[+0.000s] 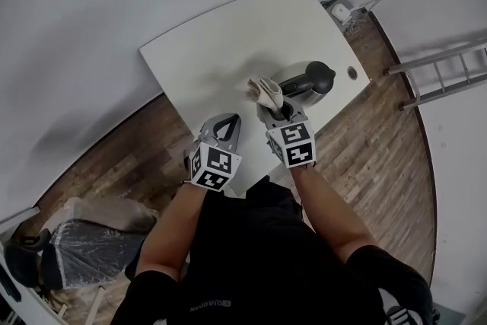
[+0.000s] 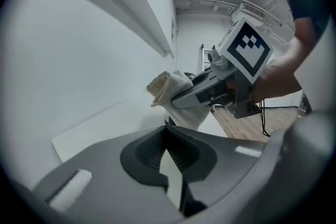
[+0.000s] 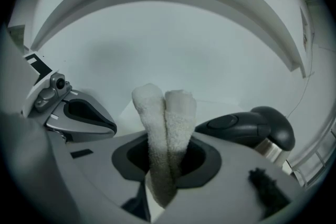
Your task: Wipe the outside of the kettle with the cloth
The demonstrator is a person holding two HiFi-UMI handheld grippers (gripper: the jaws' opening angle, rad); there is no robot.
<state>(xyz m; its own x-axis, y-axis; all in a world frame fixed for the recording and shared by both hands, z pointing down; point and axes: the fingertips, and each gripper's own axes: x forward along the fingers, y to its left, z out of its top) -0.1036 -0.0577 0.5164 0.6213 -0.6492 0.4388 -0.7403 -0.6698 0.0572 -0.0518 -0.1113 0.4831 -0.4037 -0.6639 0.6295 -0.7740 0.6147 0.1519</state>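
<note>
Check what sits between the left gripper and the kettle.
The right gripper, shut on the cloth, lies between the left gripper and the kettle. The head view shows it; the left gripper view shows them ahead too.

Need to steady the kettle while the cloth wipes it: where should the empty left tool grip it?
Probably the black handle: it stands out from the kettle, a bar the jaws can close across. Come down from above, since the right tool holds the cloth at its near side.
</note>
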